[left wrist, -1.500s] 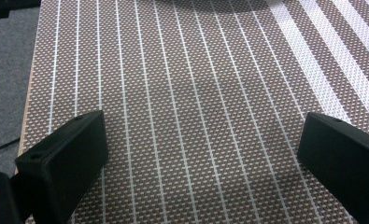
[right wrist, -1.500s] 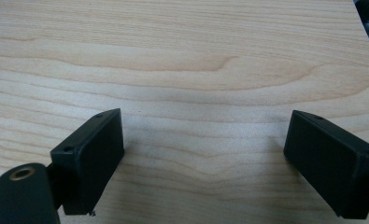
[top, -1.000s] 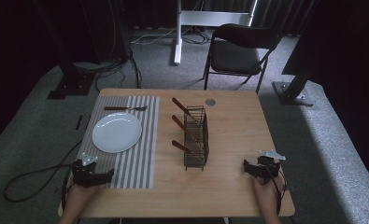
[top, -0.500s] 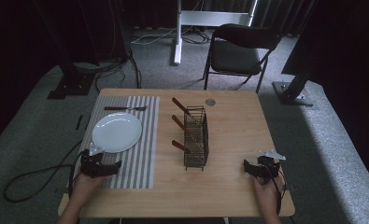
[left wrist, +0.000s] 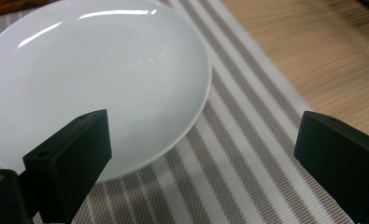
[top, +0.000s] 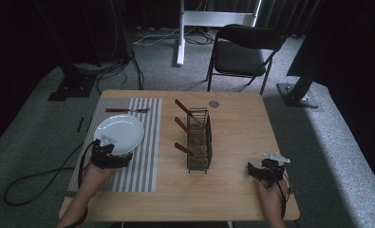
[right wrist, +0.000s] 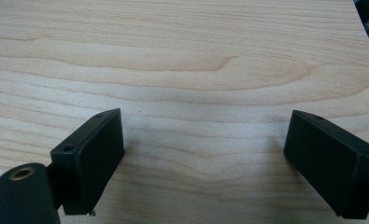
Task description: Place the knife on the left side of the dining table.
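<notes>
Dark curtains and a grey carpet surround a light wooden table (top: 237, 133) in the middle of the high view; behind it, at the upper centre, stands a black folding chair (top: 244, 50).

At the centre of the table is a black wire basket (top: 199, 140). Three utensils with brown handles (top: 182, 108) are in it, and the handles stick out toward the left of the frame, one above the other. What the other ends are I cannot tell.

On the left part of the table lies a striped placemat (top: 145, 142). A white plate (top: 121, 132) rests on it and is empty. Above the plate, at the far edge of the mat, lies a fork (top: 127, 110) with a brown handle. A small round disc (top: 214, 103) sits near the far edge of the table.

At the lower left of the frame, the left gripper (top: 110, 157) is just at the near rim of the plate. In the left gripper view its jaws are spread wide, one over the plate (left wrist: 102, 79) and one over the mat (left wrist: 247, 154), pinching nothing. At the lower right, the right gripper (top: 261, 170) is low over bare wood (right wrist: 196, 70), well apart from the basket, with jaws also spread and empty. Both forearms enter from the bottom edge.
</notes>
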A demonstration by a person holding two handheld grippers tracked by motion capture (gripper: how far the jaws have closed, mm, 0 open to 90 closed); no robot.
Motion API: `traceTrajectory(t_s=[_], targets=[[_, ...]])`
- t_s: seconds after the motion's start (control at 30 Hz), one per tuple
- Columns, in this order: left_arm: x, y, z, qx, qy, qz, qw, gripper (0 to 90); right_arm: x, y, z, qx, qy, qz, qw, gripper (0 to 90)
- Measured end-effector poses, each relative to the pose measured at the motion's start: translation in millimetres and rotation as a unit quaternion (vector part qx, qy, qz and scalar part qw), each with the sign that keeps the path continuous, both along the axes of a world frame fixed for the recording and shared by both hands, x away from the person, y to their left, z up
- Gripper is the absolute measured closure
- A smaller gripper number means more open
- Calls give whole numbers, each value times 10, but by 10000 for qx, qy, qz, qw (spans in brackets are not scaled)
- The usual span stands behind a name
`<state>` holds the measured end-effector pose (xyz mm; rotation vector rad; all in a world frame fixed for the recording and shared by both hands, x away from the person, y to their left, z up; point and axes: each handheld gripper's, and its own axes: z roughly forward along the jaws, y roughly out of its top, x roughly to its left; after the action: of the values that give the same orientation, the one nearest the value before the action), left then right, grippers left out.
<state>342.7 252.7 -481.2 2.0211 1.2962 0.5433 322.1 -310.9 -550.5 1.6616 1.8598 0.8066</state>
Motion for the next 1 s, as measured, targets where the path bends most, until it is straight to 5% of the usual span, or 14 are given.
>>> traceTrajectory(t_s=[1.0], targets=[[517,-612,436,-324,-246,-614,9973,43,0,0,0,1,0,0,10000,115]])
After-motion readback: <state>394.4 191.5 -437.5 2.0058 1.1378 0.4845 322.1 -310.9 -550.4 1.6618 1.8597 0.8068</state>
